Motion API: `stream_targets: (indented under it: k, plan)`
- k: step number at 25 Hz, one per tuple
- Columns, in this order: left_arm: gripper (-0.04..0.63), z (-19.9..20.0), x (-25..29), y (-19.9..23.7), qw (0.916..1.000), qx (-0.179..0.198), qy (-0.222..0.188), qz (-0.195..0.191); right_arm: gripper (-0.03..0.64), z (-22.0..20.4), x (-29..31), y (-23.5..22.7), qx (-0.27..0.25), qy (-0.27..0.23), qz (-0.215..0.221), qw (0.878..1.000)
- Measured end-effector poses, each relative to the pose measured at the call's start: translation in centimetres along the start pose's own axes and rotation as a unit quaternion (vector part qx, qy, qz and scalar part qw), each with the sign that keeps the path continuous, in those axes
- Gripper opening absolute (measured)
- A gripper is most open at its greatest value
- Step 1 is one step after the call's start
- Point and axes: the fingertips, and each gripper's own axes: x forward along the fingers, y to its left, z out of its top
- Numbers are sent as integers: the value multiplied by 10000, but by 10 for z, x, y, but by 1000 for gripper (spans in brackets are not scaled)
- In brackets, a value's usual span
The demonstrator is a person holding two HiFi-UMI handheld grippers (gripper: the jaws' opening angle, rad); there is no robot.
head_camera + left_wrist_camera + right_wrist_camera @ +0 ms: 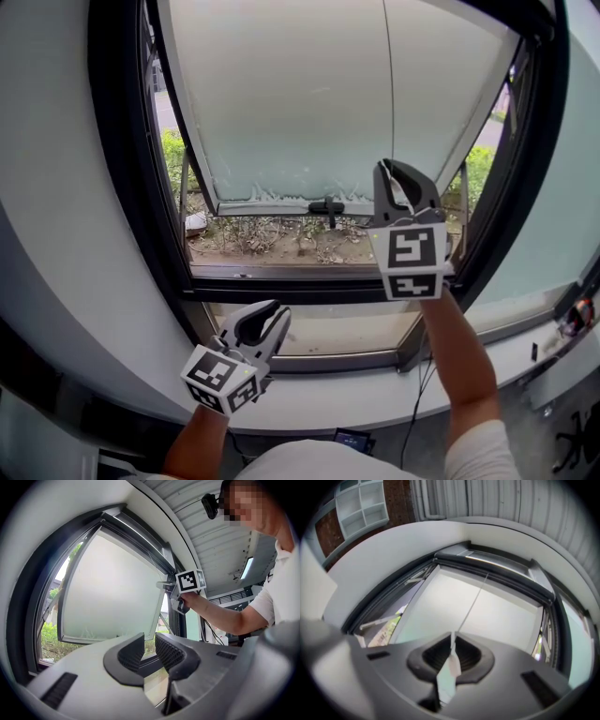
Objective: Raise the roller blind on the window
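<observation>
Thin white pull cord [386,84] runs straight up from right gripper [405,176], long axis vertical, in front of pale translucent roller blind [281,103]. Right jaws together, clamped on the cord's lower end. Blind's bottom edge hangs above the dark window frame [309,286], with shrubs [262,234] showing beneath. Lower down, left gripper [265,323] near white sill [394,389], jaws apart, empty. Judgement: right hand does the pulling, with free room below it.

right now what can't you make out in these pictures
- cord top: head view, cut off by the upper edge
- how the right claw holds it: right gripper view, blurred there
- cord in left gripper view: too thin and far to see
</observation>
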Motion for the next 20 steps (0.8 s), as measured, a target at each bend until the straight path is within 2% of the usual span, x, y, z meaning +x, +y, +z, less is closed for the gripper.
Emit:
stream_targets:
  k: [13, 20]
  plan:
    - [91, -3, -5, 3, 10000, -37, 43, 26, 29, -3, 13, 12, 237, 246, 325, 9989]
    - [91, -3, -10, 7, 10000, -56, 42, 36, 56, -5, 21, 25, 375, 399, 540, 9970]
